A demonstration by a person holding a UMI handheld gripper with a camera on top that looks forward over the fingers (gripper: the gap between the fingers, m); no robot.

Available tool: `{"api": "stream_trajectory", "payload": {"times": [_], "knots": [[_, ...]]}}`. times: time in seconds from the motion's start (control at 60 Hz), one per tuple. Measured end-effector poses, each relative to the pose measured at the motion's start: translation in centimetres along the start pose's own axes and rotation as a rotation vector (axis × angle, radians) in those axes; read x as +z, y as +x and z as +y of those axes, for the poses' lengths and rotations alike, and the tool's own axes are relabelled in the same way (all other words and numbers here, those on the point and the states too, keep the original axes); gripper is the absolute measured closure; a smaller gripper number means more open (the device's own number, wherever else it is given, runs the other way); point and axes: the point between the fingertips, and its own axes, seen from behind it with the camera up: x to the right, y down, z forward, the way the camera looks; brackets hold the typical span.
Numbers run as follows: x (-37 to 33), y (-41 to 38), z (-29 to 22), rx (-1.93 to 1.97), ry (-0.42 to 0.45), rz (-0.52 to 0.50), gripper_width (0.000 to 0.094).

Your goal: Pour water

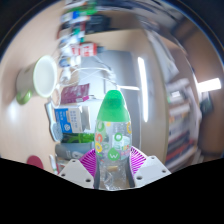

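- A clear plastic bottle (111, 140) with a green cap stood between the two fingers of the tool (111, 162), seen from the camera riding on the tool.
- The tool was clenched on the bottle: a magenta pad (90, 162) pressed against its lower left side, and the matching pad pressed against its lower right side.
- The bottle appeared upright relative to the fingers, its green cap pointing away from the camera; a colourful label wrapped its middle.
- The bottle's base was hidden below the fingers, so whether it rested on anything could not be told.
- Whether the bottle held water could not be made out.
- Beyond the bottle to the left lay a pale surface (52, 52) carrying a white cup (42, 76) with a green handle, well apart from the tool.
- Just left of the bottle sat a blue and white carton (66, 120), partly covered by the bottle.
- Farther back stood a cluster of small blurred packages (80, 40), too indistinct to name.
- To the right, dark shelving (185, 110) curved away, its contents too blurred to tell.
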Motion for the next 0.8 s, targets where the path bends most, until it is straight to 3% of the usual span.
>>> {"api": "stream_trajectory", "payload": {"times": [0.217, 0.333, 0.65, 0.8], "knots": [[2.8, -1.8, -5.8, -0.700, 0.118, 0.036, 0.0538], [3.2, -3.0, -7.3, -0.883, 0.155, 0.030, 0.0537], [3.3, -2.7, -7.3, -0.932, 0.148, 0.025, 0.0536], [3.5, -1.7, -6.8, -0.686, 0.137, 0.016, 0.0536]]}}
